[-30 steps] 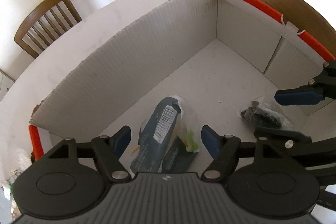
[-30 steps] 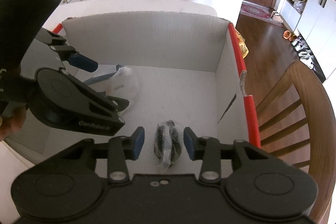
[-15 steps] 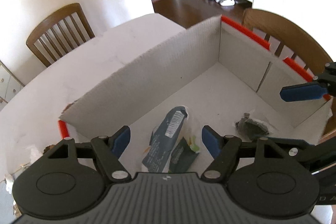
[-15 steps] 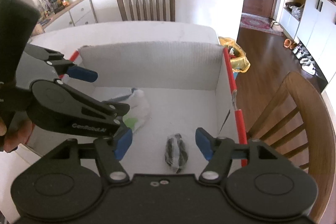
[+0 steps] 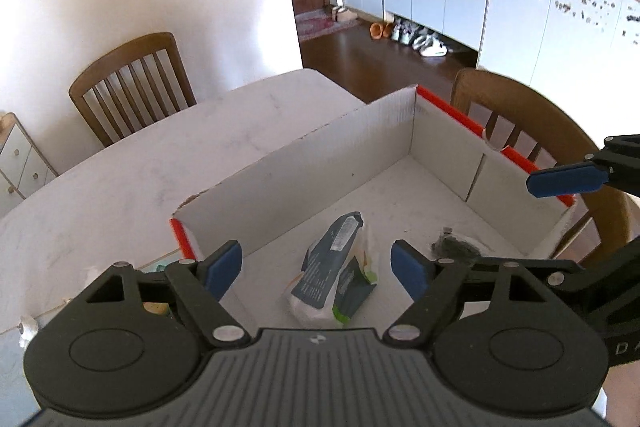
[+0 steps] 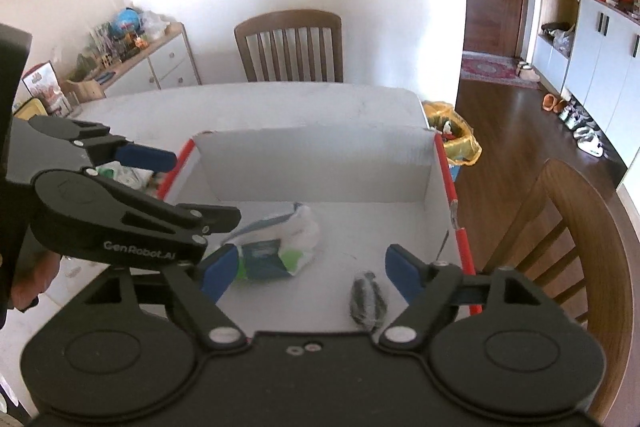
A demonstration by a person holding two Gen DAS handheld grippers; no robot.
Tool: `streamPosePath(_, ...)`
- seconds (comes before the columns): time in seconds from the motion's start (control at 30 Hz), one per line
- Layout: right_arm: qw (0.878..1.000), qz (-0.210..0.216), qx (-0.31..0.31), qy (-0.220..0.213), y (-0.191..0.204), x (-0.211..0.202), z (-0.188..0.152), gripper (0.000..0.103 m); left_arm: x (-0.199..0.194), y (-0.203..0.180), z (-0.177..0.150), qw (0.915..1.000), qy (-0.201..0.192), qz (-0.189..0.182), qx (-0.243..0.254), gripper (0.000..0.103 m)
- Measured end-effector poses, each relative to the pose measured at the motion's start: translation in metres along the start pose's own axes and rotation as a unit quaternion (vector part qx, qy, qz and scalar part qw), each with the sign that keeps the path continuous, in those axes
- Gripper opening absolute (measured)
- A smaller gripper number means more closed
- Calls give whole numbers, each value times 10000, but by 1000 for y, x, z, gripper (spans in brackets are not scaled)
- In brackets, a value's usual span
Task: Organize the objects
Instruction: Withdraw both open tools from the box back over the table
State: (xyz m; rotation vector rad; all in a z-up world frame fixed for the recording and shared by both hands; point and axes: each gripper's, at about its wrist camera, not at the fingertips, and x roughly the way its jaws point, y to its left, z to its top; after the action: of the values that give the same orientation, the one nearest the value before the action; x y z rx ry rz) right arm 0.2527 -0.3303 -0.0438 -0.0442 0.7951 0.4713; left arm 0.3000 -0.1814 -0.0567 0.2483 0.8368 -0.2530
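Note:
A white cardboard box (image 5: 304, 179) (image 6: 320, 163) with red edge strips stands on the white table. On its floor lie a dark blue and white packet with a barcode (image 5: 332, 263) (image 6: 276, 251) and a small clear bag of dark bits (image 5: 456, 249) (image 6: 368, 301). My left gripper (image 5: 318, 269) hangs above the packet, jaws opening, nothing between them. My right gripper (image 6: 306, 273) hovers above the small bag, jaws opening, nothing held. Each gripper shows at the edge of the other's view.
Wooden chairs (image 5: 132, 83) (image 6: 290, 47) stand at the far side of the table (image 5: 160, 163), another (image 6: 576, 259) by the box's right wall. Small items (image 6: 124, 175) lie left of the box. A yellow bag (image 6: 452, 135) sits on the floor.
Both grippers have risen away from the box floor. The right jaws, close around the small dark bag a second ago, have spread wide and left it lying. The left jaws widened slightly.

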Motion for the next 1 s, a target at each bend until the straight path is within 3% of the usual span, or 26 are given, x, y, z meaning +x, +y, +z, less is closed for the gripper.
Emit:
streamPosePath(0.37,9995,40,84,-313,36,-17,3,93,-49,31,-22,9986,-465,-107,-224,100)
streamPosePath(0.63,9988,85,188,-448,68,-17,6,96,-77,64,-42,9965,-740,-91,-369,103)
streamPosePath(1.0,9983,278,220,-472,127,-5,7,96,-98,120,-83,9937,-826,-91,-749,103)
